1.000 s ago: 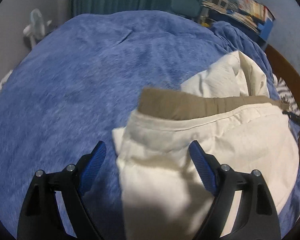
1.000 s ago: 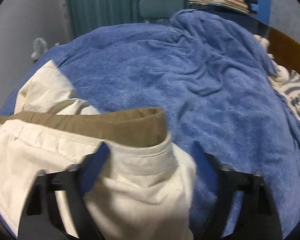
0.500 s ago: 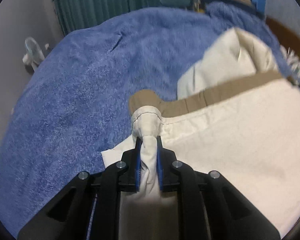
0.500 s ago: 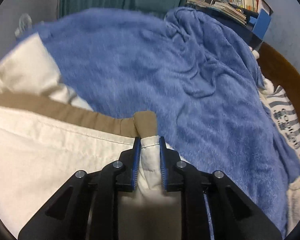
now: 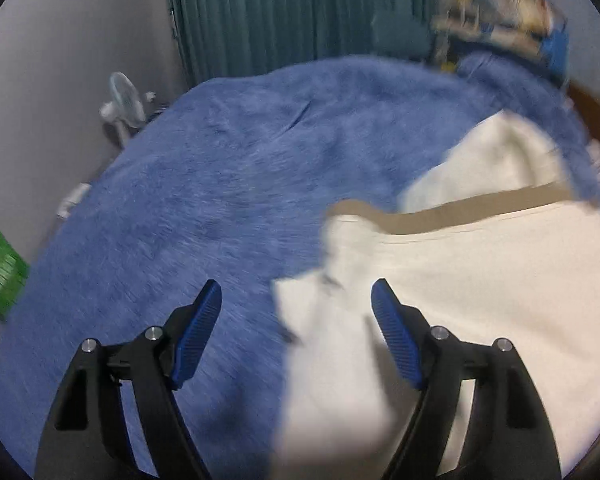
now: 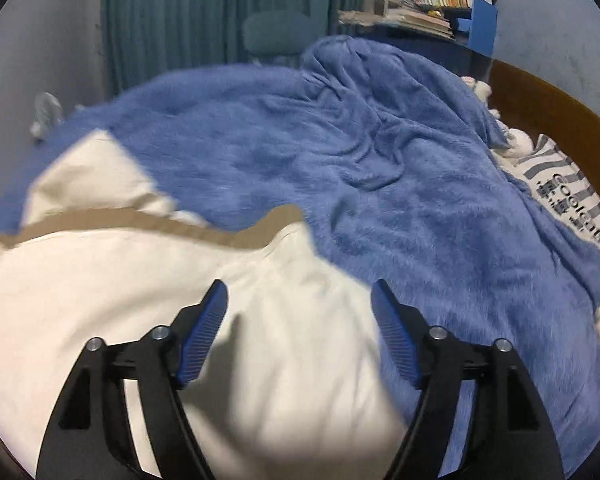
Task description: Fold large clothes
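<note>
A cream garment with a tan inner band point(image 5: 480, 288) lies folded on a blue fleece blanket point(image 5: 220, 184). It also shows in the right wrist view point(image 6: 120, 300). My left gripper point(image 5: 296, 312) is open and empty, just above the garment's left corner. My right gripper point(image 6: 300, 312) is open and empty, above the garment's right corner. Both views are motion-blurred.
Teal curtains point(image 5: 300, 16) hang behind the bed. A white fan point(image 5: 122, 100) stands at the left. A blue shelf with books point(image 6: 440, 4) and a wooden headboard point(image 6: 560, 108) are at the right, with a striped pillow point(image 6: 568, 188) below.
Both grippers closed on the garment's corners half a second ago; both have since opened, let go of the cloth and lifted slightly.
</note>
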Demonstrator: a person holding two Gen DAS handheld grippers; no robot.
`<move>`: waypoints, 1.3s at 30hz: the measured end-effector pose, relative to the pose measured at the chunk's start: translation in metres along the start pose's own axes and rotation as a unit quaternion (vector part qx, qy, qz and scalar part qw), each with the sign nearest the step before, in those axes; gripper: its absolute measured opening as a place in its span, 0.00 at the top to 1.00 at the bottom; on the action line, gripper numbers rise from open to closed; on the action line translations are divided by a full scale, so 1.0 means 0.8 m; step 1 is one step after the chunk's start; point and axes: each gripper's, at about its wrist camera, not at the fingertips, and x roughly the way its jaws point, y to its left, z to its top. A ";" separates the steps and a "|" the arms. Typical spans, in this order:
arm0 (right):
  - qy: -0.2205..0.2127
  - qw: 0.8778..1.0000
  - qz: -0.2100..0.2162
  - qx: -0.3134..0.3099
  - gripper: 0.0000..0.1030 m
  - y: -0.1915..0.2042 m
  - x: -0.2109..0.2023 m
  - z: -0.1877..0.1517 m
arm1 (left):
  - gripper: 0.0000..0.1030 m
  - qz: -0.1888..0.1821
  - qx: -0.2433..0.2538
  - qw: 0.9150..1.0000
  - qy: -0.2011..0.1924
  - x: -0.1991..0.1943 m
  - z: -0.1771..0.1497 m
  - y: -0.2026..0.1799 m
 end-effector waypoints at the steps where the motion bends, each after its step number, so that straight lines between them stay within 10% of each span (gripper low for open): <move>1: -0.006 1.000 0.017 -0.006 0.25 0.004 -0.023 -0.012 | 0.29 -0.019 -0.001 1.000 -0.006 -0.018 -0.007 -0.007; 10: 0.042 0.986 0.114 -0.111 0.15 0.076 -0.113 -0.127 | 0.26 -0.129 0.084 0.987 0.044 -0.094 -0.104 -0.122; 13: 0.062 0.984 0.106 -0.126 0.15 0.093 -0.096 -0.144 | 0.19 -0.108 0.098 0.988 0.041 -0.078 -0.114 -0.139; 23: 0.077 0.988 0.101 -0.086 0.07 0.129 -0.009 -0.056 | 0.07 -0.106 0.084 0.987 0.085 0.003 -0.026 -0.188; 32: 0.132 0.988 0.053 -0.061 0.07 0.155 0.092 0.033 | 0.06 -0.030 0.061 0.987 0.145 0.104 0.062 -0.201; 39: 0.161 0.984 0.055 -0.042 0.05 0.153 0.132 0.033 | 0.06 -0.031 0.037 0.985 0.164 0.138 0.055 -0.192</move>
